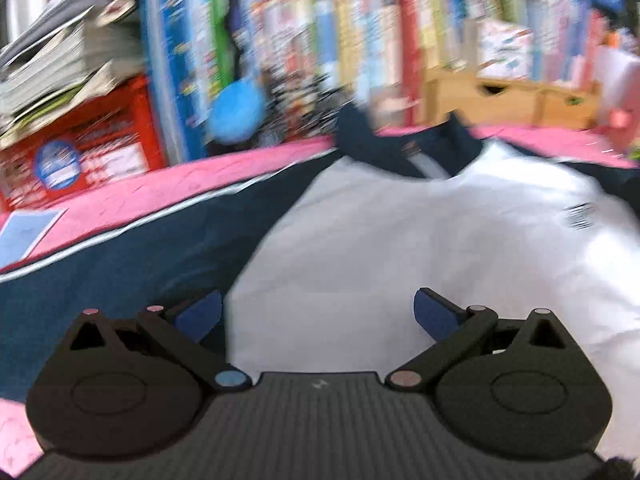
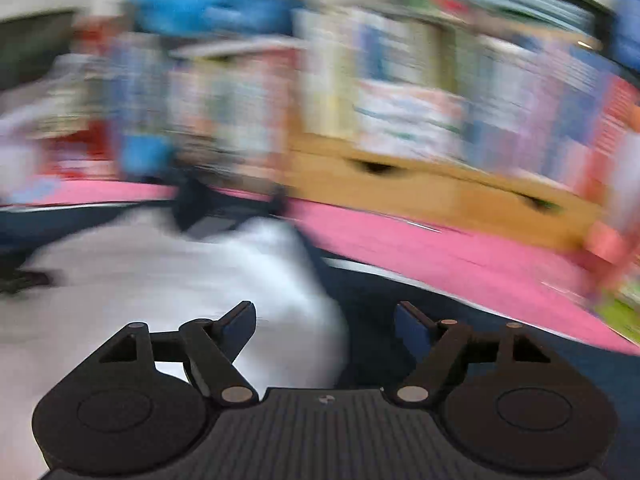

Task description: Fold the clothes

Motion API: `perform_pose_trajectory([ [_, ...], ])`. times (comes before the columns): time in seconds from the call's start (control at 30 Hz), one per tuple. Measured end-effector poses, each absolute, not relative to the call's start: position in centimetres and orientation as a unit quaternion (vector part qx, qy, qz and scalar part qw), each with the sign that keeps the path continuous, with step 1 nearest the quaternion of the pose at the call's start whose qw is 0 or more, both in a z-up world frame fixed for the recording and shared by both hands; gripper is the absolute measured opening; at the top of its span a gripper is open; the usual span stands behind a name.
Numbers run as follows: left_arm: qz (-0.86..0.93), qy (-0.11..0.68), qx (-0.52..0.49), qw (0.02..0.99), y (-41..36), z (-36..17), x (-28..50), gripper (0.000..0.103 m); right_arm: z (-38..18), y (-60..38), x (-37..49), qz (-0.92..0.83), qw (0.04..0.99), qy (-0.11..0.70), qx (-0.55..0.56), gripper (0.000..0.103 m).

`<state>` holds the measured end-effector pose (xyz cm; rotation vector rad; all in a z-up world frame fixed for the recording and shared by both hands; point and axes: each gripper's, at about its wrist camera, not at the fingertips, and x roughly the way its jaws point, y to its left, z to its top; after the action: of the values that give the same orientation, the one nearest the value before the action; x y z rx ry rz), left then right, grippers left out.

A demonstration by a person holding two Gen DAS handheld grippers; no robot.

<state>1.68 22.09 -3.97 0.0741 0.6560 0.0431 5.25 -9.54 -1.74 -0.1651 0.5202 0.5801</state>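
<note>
Left-wrist view alone: shirt (image 1: 400, 240) chest logo (image 1: 579, 215).

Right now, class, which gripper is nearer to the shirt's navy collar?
Hard to call. The left gripper faces the collar across the white chest; the right gripper sees it up and leftward, badly blurred.

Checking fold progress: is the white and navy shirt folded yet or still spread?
Mostly spread. The shirt lies flat on the pink cover, collar up, left sleeve extended sideways.
</note>
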Motion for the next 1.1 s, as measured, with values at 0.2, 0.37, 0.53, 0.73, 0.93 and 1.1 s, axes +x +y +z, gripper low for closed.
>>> perform_pose_trajectory([
  [0.2,0.055,0.333,0.078,0.938,21.5,-5.0,2.8,0.103,-4.1,-4.0,5.8,0.328,0.89,0.294,-0.115,0.083],
  [0.37,0.081,0.354,0.047,0.93,24.2,-5.7,2.3,0.103,-5.3,-7.9,7.7,0.225,0.908,0.342,-0.094,0.084],
  [0.53,0.099,0.365,0.038,0.925,24.9,-4.7,0.0,0.103,-2.2,-12.7,3.7,0.127,0.941,0.279,-0.142,0.084],
  [0.73,0.028,0.354,0.029,0.934,21.5,-3.1,-7.8,0.103,3.6,-16.9,-8.5,0.202,0.962,0.12,-0.141,0.101],
  [0.93,-0.045,0.343,0.084,0.935,16.4,-2.8,-15.5,0.103,6.1,-18.4,-19.8,0.282,0.938,0.03,-0.199,0.103],
  [1.1,-0.036,0.352,0.134,0.926,13.9,-5.1,-17.8,0.103,2.0,-14.5,-23.6,0.313,0.925,0.106,-0.186,0.102],
])
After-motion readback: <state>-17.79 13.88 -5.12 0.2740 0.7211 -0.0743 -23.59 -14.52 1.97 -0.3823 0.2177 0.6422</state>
